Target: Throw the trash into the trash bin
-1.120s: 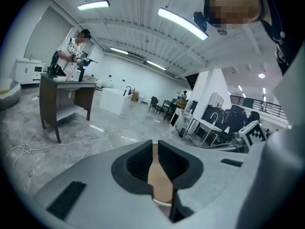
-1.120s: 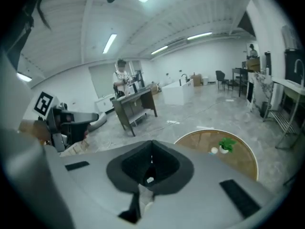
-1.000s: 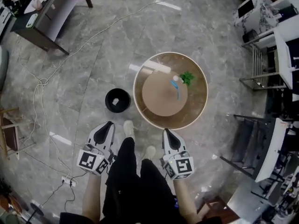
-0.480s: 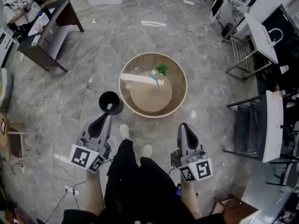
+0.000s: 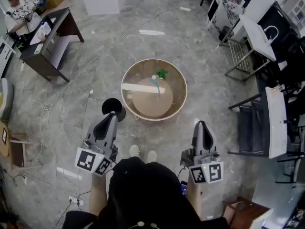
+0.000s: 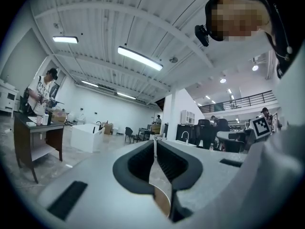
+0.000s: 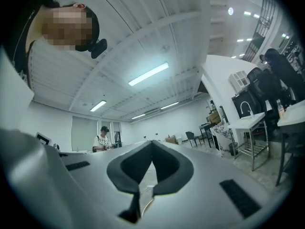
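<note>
The grey marble floor [image 5: 95, 42] filled most of what we saw from the head view, with cables trailing across it. In the middle stood the round wooden bench [image 5: 178, 104], a raised disc at its centre. A dark side bench [image 5: 52, 46] stood well apart at the upper left, with a person [image 5: 16, 11] beside it. Nearer to us, we held both tools out over the floor. The left tool [image 5: 112, 116] had just been closing. In the left gripper view its tips [image 6: 155, 140] met with only a thin slit below them and nothing between them. The right tool [image 5: 202, 124] was fully closed too, its tips [image 7: 152, 142] pressed together on nothing. The black trash bin [image 5: 113, 108] stood on the floor just beside the round bench's lower left rim, right ahead of the left tool's tip. The trash lay on the round bench, well apart from both tools. On the raised disc's far side lay a blue strip [image 5: 156, 84], a small green scrap [image 5: 162, 73] and a white ball [image 5: 154, 77], all close together.
</note>
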{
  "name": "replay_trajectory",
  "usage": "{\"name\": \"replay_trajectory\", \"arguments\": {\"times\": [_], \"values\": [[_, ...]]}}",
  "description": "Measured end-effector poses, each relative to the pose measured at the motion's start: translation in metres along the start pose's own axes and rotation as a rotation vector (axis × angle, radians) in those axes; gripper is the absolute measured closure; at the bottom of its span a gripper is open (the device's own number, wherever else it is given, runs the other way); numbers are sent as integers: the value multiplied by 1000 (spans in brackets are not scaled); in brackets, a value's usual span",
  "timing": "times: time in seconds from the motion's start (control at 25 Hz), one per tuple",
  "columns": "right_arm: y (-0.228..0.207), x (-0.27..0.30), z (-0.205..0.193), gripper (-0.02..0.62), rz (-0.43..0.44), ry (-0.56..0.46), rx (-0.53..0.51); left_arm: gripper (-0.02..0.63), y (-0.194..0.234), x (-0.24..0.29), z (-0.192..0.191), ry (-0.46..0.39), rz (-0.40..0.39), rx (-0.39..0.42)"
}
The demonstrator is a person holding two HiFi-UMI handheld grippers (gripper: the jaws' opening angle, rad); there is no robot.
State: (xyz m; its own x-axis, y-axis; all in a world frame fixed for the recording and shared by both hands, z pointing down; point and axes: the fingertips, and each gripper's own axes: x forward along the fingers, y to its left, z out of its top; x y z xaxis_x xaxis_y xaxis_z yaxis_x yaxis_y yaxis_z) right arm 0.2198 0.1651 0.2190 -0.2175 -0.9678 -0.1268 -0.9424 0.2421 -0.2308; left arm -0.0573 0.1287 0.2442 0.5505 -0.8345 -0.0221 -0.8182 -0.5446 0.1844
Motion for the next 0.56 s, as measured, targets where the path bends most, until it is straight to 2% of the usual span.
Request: {"name": "replay_trajectory", "arguments": {"times": [0.24, 0.56], "values": [[12, 2, 11, 594, -10, -40, -11, 584, 4, -1, 13, -21, -26, 23], [14, 2, 11, 594, -23, -37, -13, 584, 4, 3, 23, -39, -50, 33]]}}
